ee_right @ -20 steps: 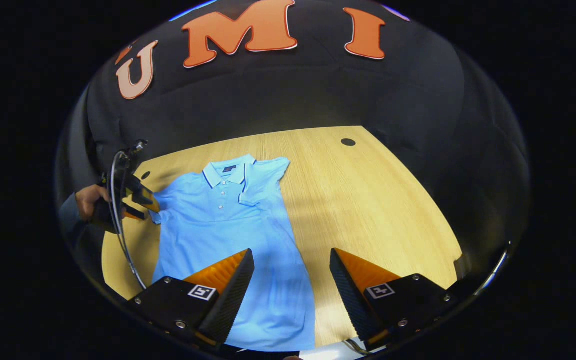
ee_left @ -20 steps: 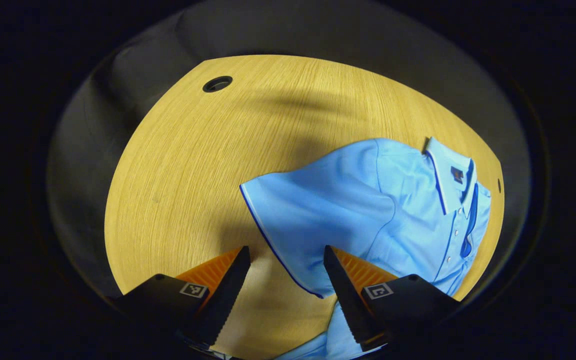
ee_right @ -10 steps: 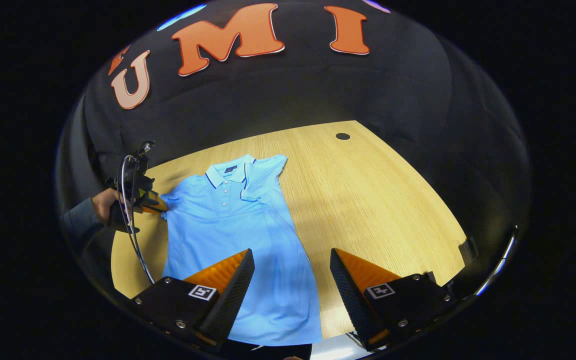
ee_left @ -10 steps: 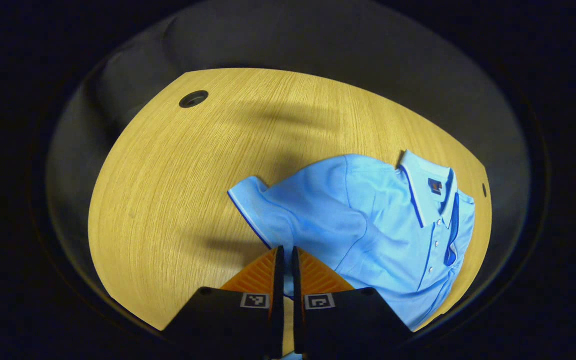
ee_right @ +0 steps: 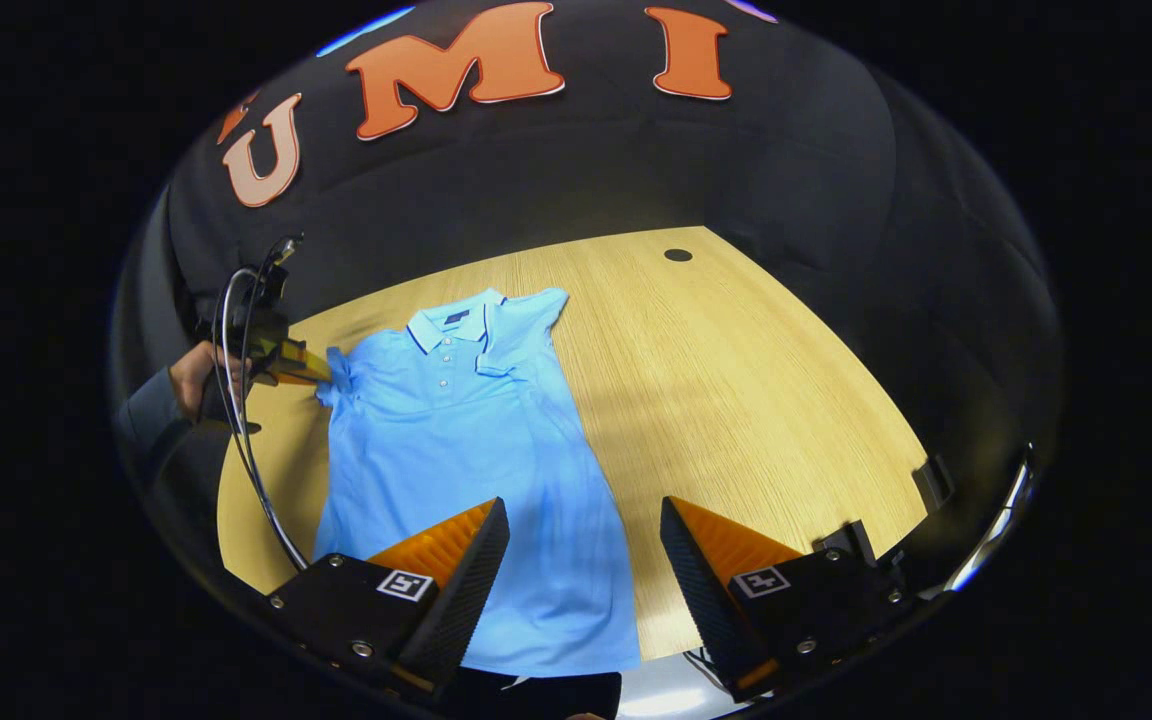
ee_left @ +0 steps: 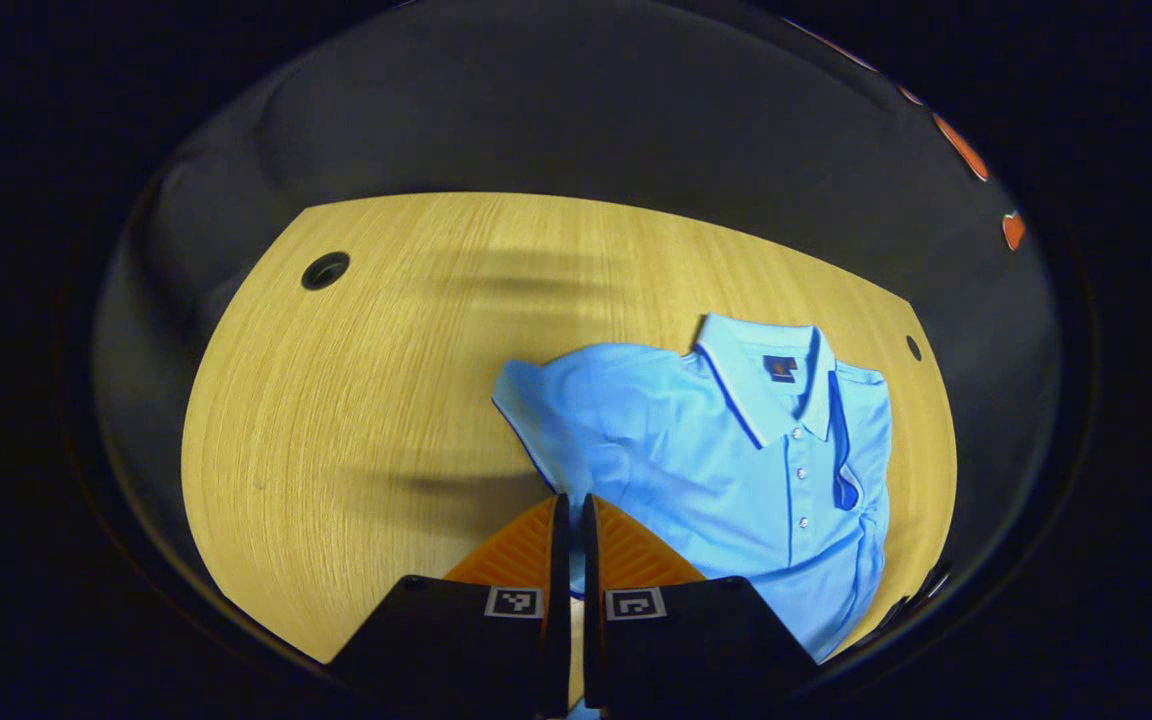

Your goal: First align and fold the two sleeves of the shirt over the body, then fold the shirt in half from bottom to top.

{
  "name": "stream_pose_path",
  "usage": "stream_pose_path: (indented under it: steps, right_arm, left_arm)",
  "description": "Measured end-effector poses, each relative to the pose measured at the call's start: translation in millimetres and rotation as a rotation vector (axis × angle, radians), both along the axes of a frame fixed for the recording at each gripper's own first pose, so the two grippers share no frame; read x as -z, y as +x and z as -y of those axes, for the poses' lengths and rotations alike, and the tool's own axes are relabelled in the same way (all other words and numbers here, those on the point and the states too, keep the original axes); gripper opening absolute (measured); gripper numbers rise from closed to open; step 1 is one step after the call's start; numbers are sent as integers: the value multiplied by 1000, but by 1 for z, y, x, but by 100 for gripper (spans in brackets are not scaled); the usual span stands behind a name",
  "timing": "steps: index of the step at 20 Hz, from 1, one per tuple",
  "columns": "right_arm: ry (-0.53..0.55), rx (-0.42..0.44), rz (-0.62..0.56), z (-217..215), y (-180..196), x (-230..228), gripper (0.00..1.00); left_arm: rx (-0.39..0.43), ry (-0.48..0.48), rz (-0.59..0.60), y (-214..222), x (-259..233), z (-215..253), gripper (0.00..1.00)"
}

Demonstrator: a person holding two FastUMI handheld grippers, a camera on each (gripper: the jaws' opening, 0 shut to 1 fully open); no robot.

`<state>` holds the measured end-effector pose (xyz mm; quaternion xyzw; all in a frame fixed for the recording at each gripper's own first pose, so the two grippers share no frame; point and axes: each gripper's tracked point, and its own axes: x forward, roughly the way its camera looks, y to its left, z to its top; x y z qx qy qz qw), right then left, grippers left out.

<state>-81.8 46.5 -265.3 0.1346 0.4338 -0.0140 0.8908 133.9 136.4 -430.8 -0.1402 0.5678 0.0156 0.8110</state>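
A light blue polo shirt lies face up on the wooden table, collar toward the far wall. One sleeve is folded over the chest. My left gripper is shut on the hem of the other sleeve, which is lifted and bunched. In the right gripper view that left gripper pinches the sleeve at the shirt's left side, held by a hand. My right gripper hangs open above the shirt's lower hem, nothing between its fingers.
Round cable holes mark the table top. A cable loops down from the left gripper. Bare wood spreads right of the shirt. The table's near edge runs just below the shirt's hem.
My left gripper went from open around the sleeve hem to shut on it, then lifted the sleeve and drew it up toward the body. My right gripper stayed open and hardly moved.
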Motion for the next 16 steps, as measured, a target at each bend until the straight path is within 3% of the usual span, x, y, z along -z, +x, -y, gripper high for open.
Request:
stream_pose_path:
  steps: [9, 13, 15, 16]
  right_arm:
    - [-6, 5, -23, -3, -9, 4, 93]
    - [-21, 31, -50, -2, -25, 9, 93]
    - [-17, 30, -67, -4, -32, 14, 93]
    - [-15, 25, -76, -6, -35, 16, 93]
  left_arm:
    - [192, -13, 40, 27, -18, 77, 9]
    - [274, -88, 50, 32, -17, 120, 10]
    - [325, -127, 68, 25, -20, 136, 17]
    - [342, -134, 79, 20, -24, 141, 35]
